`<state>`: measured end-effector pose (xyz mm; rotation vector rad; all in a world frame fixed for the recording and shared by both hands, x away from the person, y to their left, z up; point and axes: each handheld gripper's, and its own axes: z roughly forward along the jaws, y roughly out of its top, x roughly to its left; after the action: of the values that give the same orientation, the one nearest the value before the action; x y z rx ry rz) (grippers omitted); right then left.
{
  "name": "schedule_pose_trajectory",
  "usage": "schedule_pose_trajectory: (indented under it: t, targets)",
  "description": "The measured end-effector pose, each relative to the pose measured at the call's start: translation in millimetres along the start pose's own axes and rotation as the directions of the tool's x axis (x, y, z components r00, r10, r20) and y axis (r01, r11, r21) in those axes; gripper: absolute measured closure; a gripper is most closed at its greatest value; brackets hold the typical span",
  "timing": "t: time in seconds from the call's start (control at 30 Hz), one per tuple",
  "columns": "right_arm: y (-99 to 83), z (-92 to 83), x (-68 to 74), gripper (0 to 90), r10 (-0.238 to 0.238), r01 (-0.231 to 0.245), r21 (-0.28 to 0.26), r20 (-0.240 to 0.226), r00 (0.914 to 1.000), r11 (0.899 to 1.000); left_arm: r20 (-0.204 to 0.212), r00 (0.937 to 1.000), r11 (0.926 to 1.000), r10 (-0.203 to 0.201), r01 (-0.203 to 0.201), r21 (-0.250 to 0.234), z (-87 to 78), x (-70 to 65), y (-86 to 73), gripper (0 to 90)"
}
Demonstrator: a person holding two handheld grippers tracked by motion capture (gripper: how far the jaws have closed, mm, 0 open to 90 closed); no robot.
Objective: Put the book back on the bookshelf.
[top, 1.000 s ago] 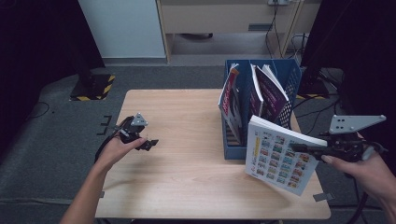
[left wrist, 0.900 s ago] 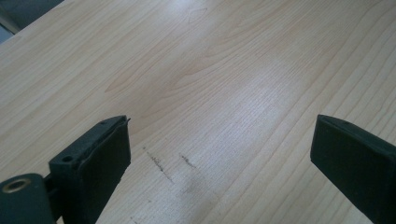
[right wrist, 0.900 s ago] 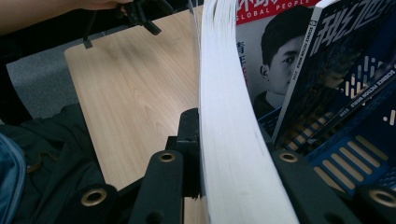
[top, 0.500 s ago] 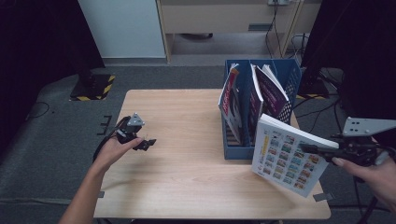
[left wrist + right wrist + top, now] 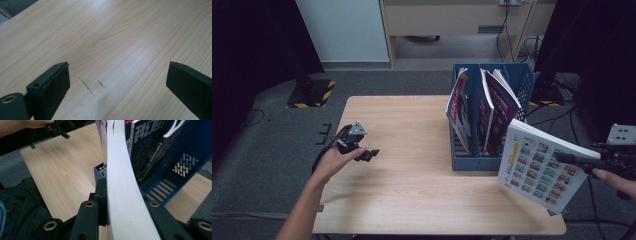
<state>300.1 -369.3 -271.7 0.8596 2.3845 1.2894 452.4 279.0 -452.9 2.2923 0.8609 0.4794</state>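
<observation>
Across the pale wood-grain counter [image 5: 412,200], a blue slotted plastic file rack [image 5: 522,82] stood upright; just beside it, off the right edge, the right claw [image 5: 564,158] clamped a thick white book [image 5: 539,172], tilted. Left claw [image 5: 371,154] rested gaping wide, empty.

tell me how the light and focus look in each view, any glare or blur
High view: dim, dark at the sides, the table evenly lit, the book sharp. Left gripper view: a pale sheen across the wood, the left tongs soft at the edges. Right gripper view: the book's page edge glares white and blurs close up; the blue file rack stays clearer.
</observation>
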Motion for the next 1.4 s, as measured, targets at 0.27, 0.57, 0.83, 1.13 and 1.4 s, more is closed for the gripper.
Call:
schedule_pose_trajectory:
  t: [0.27, 0.57, 0.83, 1.13, 1.4]
  targets:
    - [7.1, -18.9, -3.0, 74.0, 0.01, -0.009, -0.02, 0.058, 0.9982, 1.0, 0.002, 1.0, 1.0, 0.0, 0.0, -0.003, -0.5, -0.7, -0.7, 4.9]
    - [24.5, -30.7, -2.1, 74.0, 0.009, -0.007, -0.021, 0.085, 0.9963, 1.0, 0.004, 1.0, 1.0, -0.004, 0.004, -0.004, -0.5, -0.3, -1.9, 5.0]
    - [39.4, -33.2, -7.3, 74.1, 0.047, -0.043, -0.027, 0.144, 0.9885, 0.999, 0.001, 1.0, 0.9999, -0.008, 0.008, -0.01, -1.3, 0.2, -2.8, 5.1]
    - [49.3, -27.1, -17.8, 74.1, 0.093, -0.087, -0.041, 0.197, 0.9759, 0.995, 0.003, 0.9999, 0.9997, -0.015, 0.015, -0.017, -2.1, 1.4, -4.6, 5.1]
    - [54.4, -24.6, -27.0, 74.1, 0.13, -0.121, -0.054, 0.232, 0.964, 0.991, 0.005, 0.9999, 0.9997, -0.016, 0.016, -0.02, -2.9, 2.5, -5.6, 5.1]
